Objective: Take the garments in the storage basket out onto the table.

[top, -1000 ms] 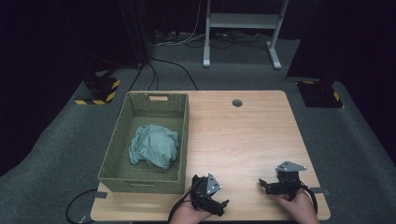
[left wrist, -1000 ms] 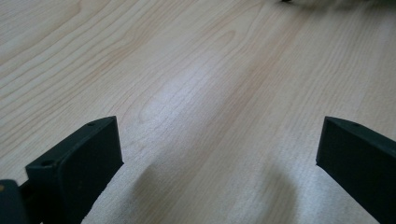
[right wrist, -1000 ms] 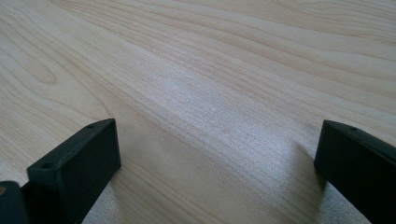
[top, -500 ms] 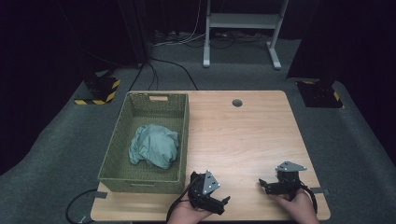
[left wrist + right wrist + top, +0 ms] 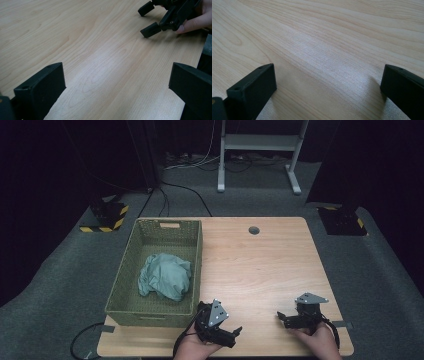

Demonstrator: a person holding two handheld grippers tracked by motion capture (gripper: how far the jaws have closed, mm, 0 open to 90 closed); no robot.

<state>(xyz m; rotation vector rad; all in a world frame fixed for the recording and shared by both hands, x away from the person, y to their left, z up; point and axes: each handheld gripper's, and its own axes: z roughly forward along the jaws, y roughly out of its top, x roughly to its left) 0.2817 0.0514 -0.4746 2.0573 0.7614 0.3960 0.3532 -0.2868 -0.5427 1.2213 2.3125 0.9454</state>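
A crumpled teal cloth (image 5: 165,277) lies inside a green woven basket (image 5: 196,265) on the left half of the wooden table (image 5: 260,265). My left gripper (image 5: 236,336) sits at the table's front edge, just right of the basket's near corner, pointing right. Its jaws stand wide apart over bare wood (image 5: 117,82), so it is open with nothing between them. My right gripper (image 5: 282,319) rests near the front right, pointing left toward the other. It is also open over bare wood (image 5: 328,82). In the left gripper view, the right gripper (image 5: 150,18) shows farther off, held by a hand (image 5: 197,20).
A round cable hole (image 5: 254,230) is in the table's far edge. A white stand (image 5: 260,150), floor cables and two black-and-yellow striped blocks (image 5: 107,217) sit on the dark carpet beyond. Bare tabletop spreads right of the basket.
My left gripper has shifted slightly left and away from the front edge. The right gripper, the basket and the cloth have not moved.
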